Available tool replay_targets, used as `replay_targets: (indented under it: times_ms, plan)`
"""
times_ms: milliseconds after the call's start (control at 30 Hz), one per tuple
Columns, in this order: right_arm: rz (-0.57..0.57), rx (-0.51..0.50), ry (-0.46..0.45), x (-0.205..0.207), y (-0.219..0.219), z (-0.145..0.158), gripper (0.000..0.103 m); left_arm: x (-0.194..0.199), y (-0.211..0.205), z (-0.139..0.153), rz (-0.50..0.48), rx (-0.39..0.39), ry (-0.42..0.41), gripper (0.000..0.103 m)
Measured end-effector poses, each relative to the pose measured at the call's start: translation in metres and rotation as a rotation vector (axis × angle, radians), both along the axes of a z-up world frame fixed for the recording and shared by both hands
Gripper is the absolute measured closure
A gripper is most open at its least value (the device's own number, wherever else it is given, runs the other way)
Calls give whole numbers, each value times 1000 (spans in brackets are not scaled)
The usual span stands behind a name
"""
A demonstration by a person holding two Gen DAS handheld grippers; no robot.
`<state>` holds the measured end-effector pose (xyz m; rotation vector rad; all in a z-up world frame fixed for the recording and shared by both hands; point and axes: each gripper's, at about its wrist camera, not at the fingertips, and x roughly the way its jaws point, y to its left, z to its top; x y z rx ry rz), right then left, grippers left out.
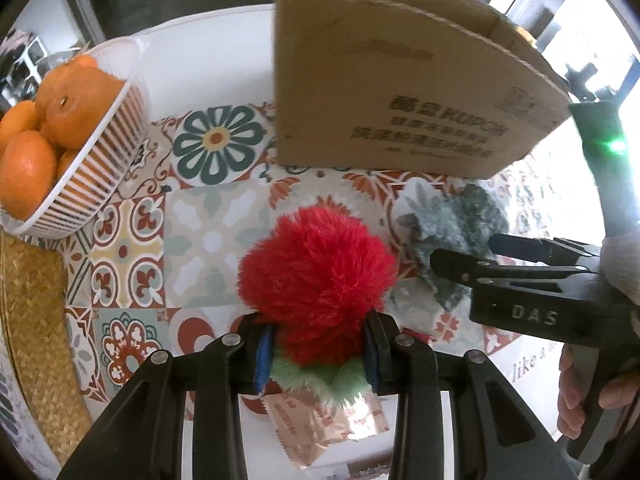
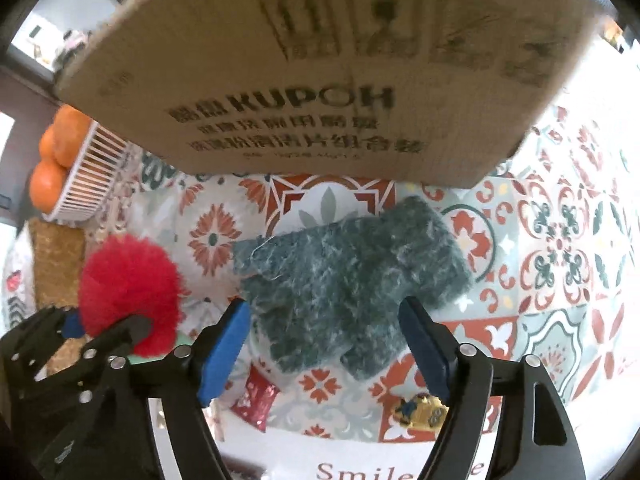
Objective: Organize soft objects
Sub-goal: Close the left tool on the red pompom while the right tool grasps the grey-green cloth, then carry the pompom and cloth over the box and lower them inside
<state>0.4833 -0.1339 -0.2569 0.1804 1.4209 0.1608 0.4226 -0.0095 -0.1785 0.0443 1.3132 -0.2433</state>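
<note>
My left gripper (image 1: 320,344) is shut on a fluffy red pompom toy (image 1: 316,264) with a pale green fringe, held just above the patterned tablecloth. The toy also shows in the right wrist view (image 2: 130,284), with the left gripper (image 2: 108,328) at the lower left. A fuzzy grey-green cloth (image 2: 348,280) lies flat on the tablecloth in front of a brown cardboard box (image 2: 320,68). My right gripper (image 2: 324,332) is open, its blue-padded fingers on either side of the cloth's near edge. In the left wrist view the cloth (image 1: 452,228) lies under the right gripper (image 1: 464,248), below the box (image 1: 400,92).
A white slatted basket (image 1: 100,168) of oranges (image 1: 68,108) stands at the left on a woven straw mat (image 1: 36,320). A pink snack wrapper (image 1: 320,428) lies under the left gripper. A small yellow and blue wrapped item (image 2: 420,412) and a red packet (image 2: 256,400) lie near the right gripper.
</note>
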Motion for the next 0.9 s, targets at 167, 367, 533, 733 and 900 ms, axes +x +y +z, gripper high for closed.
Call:
replay_targets:
  times_ms: [167, 367, 533, 733, 900]
  plan:
    - [15, -86, 41, 7, 7, -18, 24, 3, 3, -11, 14, 17, 21, 67]
    - [-26, -70, 2, 2, -4, -11, 55, 2, -6, -16, -6, 2, 33, 67]
    - [-51, 4, -21, -4, -23, 0, 76, 2, -17, -9, -31, -7, 17, 67]
    - [-85, 59, -47, -19, -46, 12, 82, 4, -30, 4, -62, -5, -20, 67]
    - [-114, 85, -69, -31, -64, 31, 83, 1, -36, 16, -74, -21, -48, 67]
